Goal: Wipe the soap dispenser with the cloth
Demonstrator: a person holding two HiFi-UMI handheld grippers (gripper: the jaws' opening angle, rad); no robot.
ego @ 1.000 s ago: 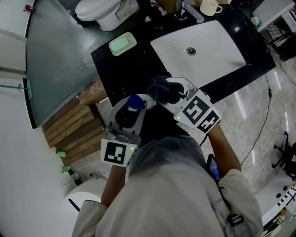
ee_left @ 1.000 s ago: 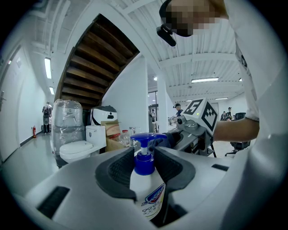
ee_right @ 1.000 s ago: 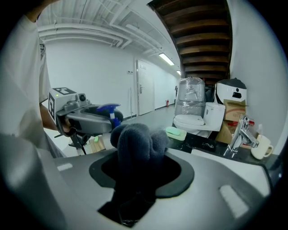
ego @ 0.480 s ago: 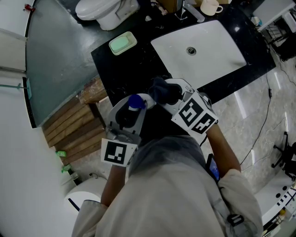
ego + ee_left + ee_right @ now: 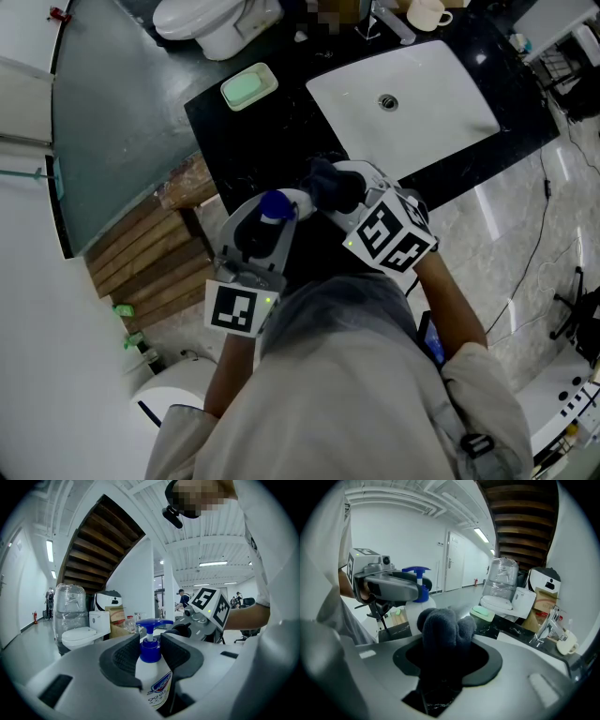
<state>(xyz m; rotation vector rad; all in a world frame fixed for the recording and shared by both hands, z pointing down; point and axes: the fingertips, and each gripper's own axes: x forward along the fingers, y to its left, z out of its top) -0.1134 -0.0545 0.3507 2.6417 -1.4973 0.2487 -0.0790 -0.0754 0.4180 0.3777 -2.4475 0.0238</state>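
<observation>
Meanwhile our right tongs [image 5: 343, 193], clamping the cloth [image 5: 323, 180], have rolled slightly beside the soap dispenser [image 5: 272, 207] gripped by our left tongs [image 5: 266, 228]; wiping looks underway.

Pale-grey left tongs [image 5: 270, 220], right tongs [image 5: 330, 187], black-and-white marker cubes [image 5: 234, 309], beige sleeves [image 5: 483, 394].

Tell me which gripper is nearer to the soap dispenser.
Left. The left gripper is shut on the soap dispenser, around its neck. The right gripper, shut on the cloth, is close beside it; contact is unclear.
</observation>
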